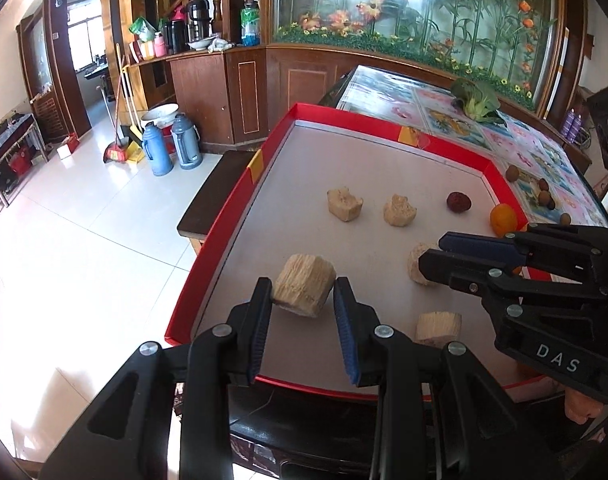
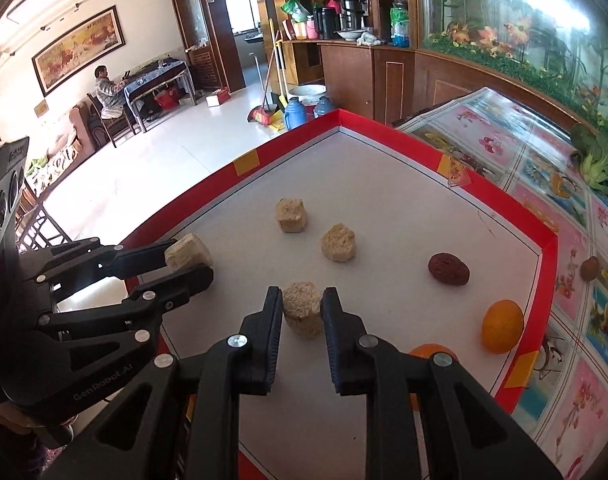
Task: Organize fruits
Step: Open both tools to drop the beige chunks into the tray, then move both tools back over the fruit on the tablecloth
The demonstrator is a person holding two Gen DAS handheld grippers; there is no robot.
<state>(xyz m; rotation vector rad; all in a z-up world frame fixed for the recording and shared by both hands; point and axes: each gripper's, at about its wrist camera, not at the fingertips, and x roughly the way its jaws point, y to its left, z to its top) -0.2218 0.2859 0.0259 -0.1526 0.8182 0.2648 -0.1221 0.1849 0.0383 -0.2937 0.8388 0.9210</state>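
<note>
Both wrist views close, angled down, sharing red-rimmed tray (image 1: 239,196).

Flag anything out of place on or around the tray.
Several small brown fruits lie loose on the patterned tablecloth outside the red tray, away from the date and oranges inside. A leafy vegetable sits on the cloth too. No spills or damage visible.

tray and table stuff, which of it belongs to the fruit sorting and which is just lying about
Part of the job:
- tan chunks, one in the left gripper, one in the right gripper
- loose chunks
- dark red fruit
- oranges
- red tray
- small brown fruits

Just lying about:
- leafy greens
- flasks
- broom
</note>
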